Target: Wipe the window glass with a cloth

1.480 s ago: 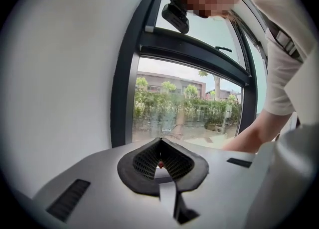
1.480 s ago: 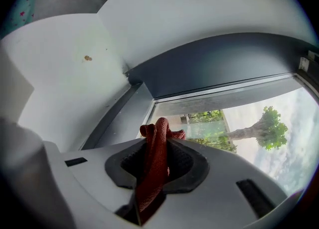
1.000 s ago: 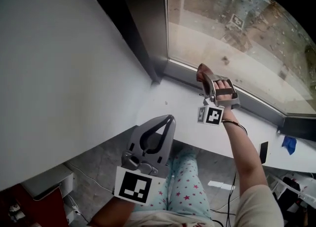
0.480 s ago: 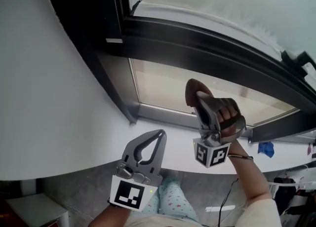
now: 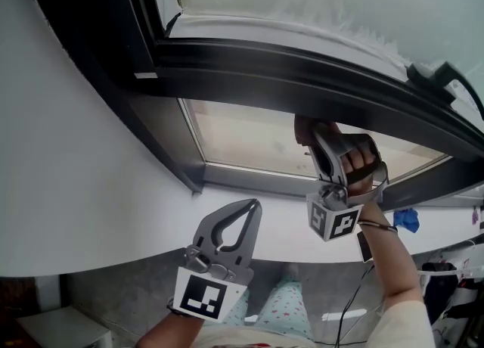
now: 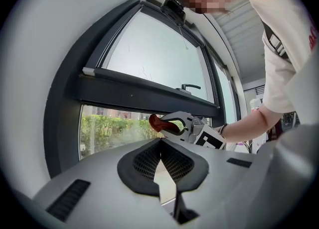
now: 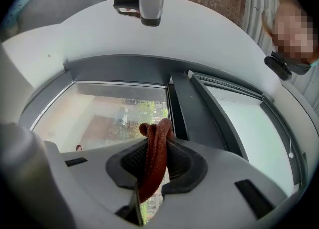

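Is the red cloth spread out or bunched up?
Bunched up: the red cloth sits folded between the jaws of the right gripper.

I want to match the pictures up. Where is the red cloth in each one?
Head view: red cloth right of middle, pinched in the right hand-held gripper.
Left gripper view: red cloth near the middle, small and far.
Right gripper view: red cloth bottom middle, between the jaws.
Shared landmark: the dark window frame.
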Tool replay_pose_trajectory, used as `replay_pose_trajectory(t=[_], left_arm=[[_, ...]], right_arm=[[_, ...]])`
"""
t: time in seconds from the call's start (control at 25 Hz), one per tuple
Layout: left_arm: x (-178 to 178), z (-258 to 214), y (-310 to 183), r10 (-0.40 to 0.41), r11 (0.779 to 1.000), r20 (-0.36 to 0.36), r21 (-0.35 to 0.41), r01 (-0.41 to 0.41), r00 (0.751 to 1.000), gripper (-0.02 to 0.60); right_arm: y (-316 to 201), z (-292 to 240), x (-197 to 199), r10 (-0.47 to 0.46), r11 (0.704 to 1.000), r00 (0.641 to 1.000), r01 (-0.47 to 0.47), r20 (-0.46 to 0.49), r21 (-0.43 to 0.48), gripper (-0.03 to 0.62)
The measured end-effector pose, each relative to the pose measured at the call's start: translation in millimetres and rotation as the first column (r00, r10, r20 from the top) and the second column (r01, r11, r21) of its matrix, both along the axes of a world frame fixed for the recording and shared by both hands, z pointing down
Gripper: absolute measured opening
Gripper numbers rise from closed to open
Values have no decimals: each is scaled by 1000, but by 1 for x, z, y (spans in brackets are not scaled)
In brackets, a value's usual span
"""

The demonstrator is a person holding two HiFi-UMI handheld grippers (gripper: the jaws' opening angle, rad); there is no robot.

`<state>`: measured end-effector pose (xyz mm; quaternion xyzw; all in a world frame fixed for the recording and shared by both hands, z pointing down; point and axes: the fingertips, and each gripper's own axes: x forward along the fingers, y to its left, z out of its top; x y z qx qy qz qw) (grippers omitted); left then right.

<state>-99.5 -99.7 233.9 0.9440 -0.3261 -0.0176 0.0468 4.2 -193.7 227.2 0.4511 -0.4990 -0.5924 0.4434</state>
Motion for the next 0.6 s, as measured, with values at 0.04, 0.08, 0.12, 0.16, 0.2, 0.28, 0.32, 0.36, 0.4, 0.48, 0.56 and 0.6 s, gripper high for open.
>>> replay_pose_trajectory(t=[0.04,0.08,0.12,0.16,0.2,0.28,0.32,0.36,0.4,0.48,0.56,0.6], left_arm=[[2,1,0,-1,1000,9,0,1,1000,21],[4,2,0,-7,1000,17,2,7,1000,21],[6,3,-1,-19,1000,18,1,19,1000,21],[7,4,-2,-35,999,13,-1,35,999,21],[9,4,-3,-51,999,7,-3,51,999,21],[15,5,-4,-79,997,-3,-5,78,997,21],[18,6,-3,-89,996,-7,-6,89,996,21],[20,6,-1,-97,995,-8,-9,97,995,21],[22,8,1,-102,995,-4,-11,102,995,21],[24,12,6,-109,994,18,-16,109,994,21],[21,19,10,-123,992,43,-28,124,992,21],[19,22,11,-133,990,51,-36,135,990,21]], right_arm=[[0,-2,2,-4,1000,1000,4,8,4,81],[0,-5,4,-7,1000,1000,7,14,10,83],[0,-7,4,-12,1000,1000,11,16,18,84],[0,-8,4,-19,1000,1000,19,17,24,84],[-1,-7,3,-26,999,999,26,23,27,84],[-6,-5,6,-29,999,999,28,36,32,84],[-9,-4,8,-27,999,999,25,41,36,84],[-13,-4,11,-25,999,999,23,45,40,84],[-16,-4,15,-26,999,999,24,48,44,84],[-21,0,18,-37,998,998,35,42,46,84],[-24,7,18,-53,998,998,52,41,33,84],[-26,11,17,-60,998,997,59,45,24,84]])
